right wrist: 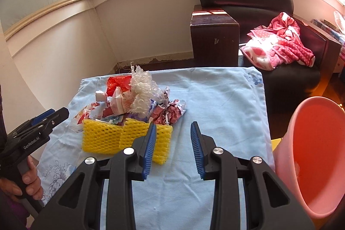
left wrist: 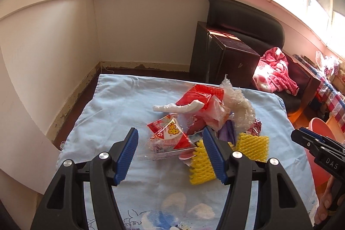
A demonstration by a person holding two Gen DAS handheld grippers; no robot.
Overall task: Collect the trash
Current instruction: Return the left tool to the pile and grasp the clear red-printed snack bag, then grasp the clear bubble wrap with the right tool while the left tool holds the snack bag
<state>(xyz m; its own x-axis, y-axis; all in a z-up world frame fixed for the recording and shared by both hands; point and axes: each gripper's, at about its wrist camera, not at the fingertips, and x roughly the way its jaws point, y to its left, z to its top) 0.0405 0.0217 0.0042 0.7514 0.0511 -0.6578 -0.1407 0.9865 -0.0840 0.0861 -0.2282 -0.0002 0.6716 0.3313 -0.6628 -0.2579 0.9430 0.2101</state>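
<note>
Yellow mesh foam (right wrist: 127,138), pink bin (right wrist: 312,156)

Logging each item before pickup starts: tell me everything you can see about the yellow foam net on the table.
The yellow foam net is a soft-looking open-mesh sleeve, like fruit packing, bright yellow with diamond-shaped holes. It lies flat on the light blue cloth at the near edge of the trash pile, and looks folded or split into two side-by-side parts. Wrappers from the pile overlap its far edge. Neither gripper holds it: in the right wrist view the right gripper stands open with only one finger in front of the net's corner.
</note>
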